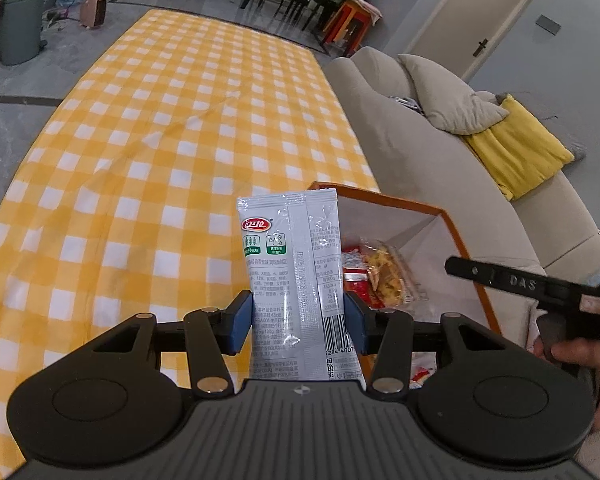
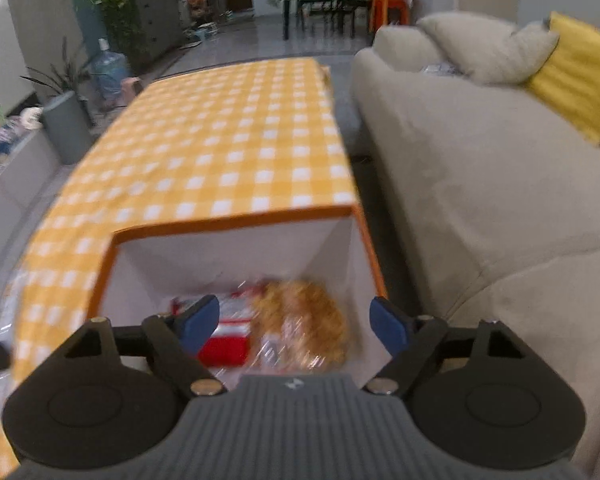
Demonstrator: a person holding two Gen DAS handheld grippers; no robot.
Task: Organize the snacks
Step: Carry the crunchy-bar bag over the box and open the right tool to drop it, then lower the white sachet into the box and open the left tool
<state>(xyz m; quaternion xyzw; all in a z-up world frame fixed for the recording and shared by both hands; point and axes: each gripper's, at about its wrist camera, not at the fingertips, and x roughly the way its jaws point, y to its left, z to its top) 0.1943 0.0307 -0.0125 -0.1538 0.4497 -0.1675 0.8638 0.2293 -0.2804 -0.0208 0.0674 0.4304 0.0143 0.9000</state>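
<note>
Closest to the left wrist camera, the left gripper [image 1: 298, 314] has its blue pads [image 1: 240, 320] pressed on either side of a pale grey snack packet [image 1: 292, 268], which stands upright between them with its red logo and printed text facing the lens. Behind the packet and a little to the right sits an open box [image 1: 452, 224] with an orange rim and white inner walls, set at the near right corner of the table, whose yellow-and-white checked cloth [image 1: 180, 128] is otherwise bare toward the far end. Inside the box lie a clear bag of golden-brown snacks [image 1: 386, 276] and a red-and-white packet [image 1: 354, 276] touching it. At the right edge a hand [image 1: 580, 356] holds the black frame of the right gripper beside the box. A beige sofa [image 1: 420, 152] with grey and yellow cushions runs along the table's right side.

Nearest the right wrist camera, the right gripper [image 2: 296, 322] hangs over the open box [image 2: 228, 224] with its jaws spread wide and nothing between them. Below, on the box floor, the golden-brown snack bag [image 2: 300, 320] lies against the red-and-white packet [image 2: 228, 340]; both are blurred. The checked cloth [image 2: 220, 140] stretches beyond the box's far wall, and the sofa [image 2: 480, 184] stands to the right.
</note>
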